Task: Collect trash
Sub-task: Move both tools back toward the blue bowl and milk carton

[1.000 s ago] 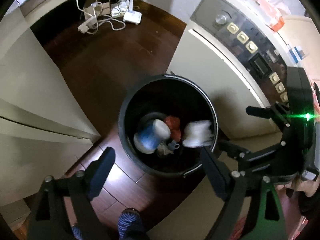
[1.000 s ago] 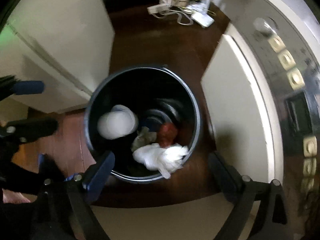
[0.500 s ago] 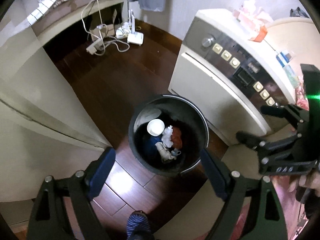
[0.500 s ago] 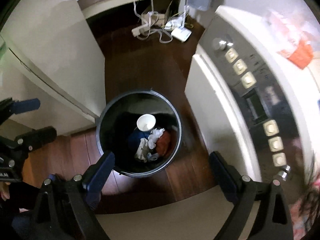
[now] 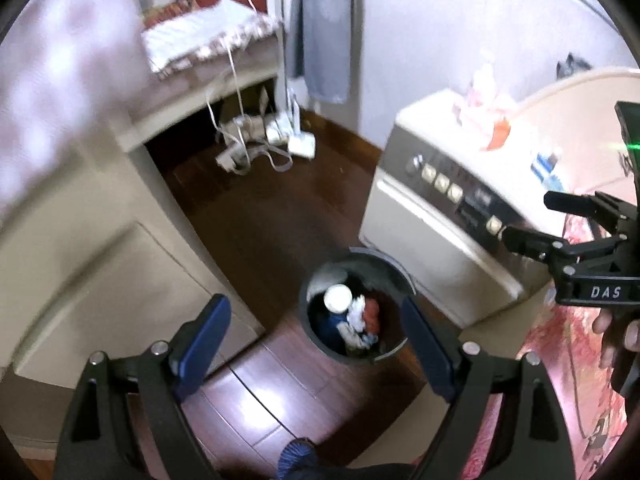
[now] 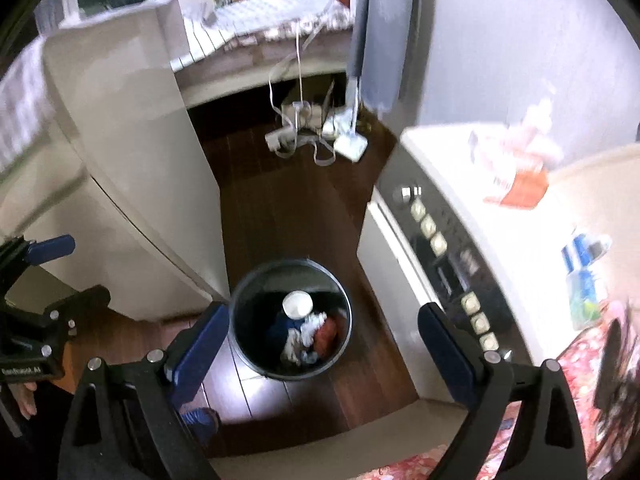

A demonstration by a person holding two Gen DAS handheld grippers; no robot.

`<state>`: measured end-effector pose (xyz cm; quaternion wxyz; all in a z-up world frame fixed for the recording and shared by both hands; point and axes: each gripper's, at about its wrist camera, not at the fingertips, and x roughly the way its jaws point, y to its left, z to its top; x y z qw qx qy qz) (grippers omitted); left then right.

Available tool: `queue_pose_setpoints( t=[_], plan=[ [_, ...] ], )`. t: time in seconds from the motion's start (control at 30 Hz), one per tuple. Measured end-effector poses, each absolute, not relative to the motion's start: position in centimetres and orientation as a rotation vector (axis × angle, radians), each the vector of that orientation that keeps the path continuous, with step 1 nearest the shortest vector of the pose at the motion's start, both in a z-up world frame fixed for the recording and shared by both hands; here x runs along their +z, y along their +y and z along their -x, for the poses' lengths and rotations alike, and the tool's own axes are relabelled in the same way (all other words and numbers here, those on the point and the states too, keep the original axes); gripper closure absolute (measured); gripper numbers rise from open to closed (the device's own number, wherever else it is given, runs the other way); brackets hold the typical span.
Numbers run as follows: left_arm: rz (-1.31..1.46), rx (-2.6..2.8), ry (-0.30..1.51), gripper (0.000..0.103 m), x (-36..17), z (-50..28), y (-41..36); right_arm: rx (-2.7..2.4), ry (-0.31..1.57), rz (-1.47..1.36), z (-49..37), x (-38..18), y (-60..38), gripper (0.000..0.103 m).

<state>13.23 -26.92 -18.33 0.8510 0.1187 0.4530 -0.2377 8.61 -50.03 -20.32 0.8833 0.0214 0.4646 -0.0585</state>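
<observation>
A round black trash bin (image 5: 394, 276) stands on the dark wood floor, far below both grippers; it also shows in the right wrist view (image 6: 244, 292). Inside lie a white cup (image 5: 338, 298), white crumpled paper (image 5: 356, 314), a red item (image 5: 372, 311) and something blue. The same trash shows in the right wrist view: cup (image 6: 297, 304), white paper (image 6: 308, 330), red item (image 6: 326, 332). My left gripper (image 5: 316, 326) is open and empty, high above the bin. My right gripper (image 6: 324, 332) is open and empty too; it also shows at the right of the left wrist view (image 5: 532, 220).
A cream appliance (image 5: 436, 240) with a button panel stands right of the bin, with a tissue pack (image 6: 516, 168) on top. A cream cabinet (image 6: 132, 160) is on the left. A power strip and cables (image 5: 256, 148) lie on the floor at the back.
Both grippers have risen well away from the bin, which now looks much smaller. The white paper that was falling by the rim a second ago lies in the bin.
</observation>
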Motion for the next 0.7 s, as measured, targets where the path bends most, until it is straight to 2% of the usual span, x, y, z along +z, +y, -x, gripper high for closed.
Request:
queue_pose_setpoints(
  t=[0.23,0.7],
  plan=[
    [-0.209,-0.474,0.840,0.015,-13.1,-12.2,-24.1,-0.100,0.862,0.016,-8.0,-13.7,-46.1,0.006],
    [-0.091,-0.324,0.665,0.015,-5.3,-12.1,-15.2,0.016,0.720,0.097,-9.6,-5.3,-36.1,0.006]
  ],
)
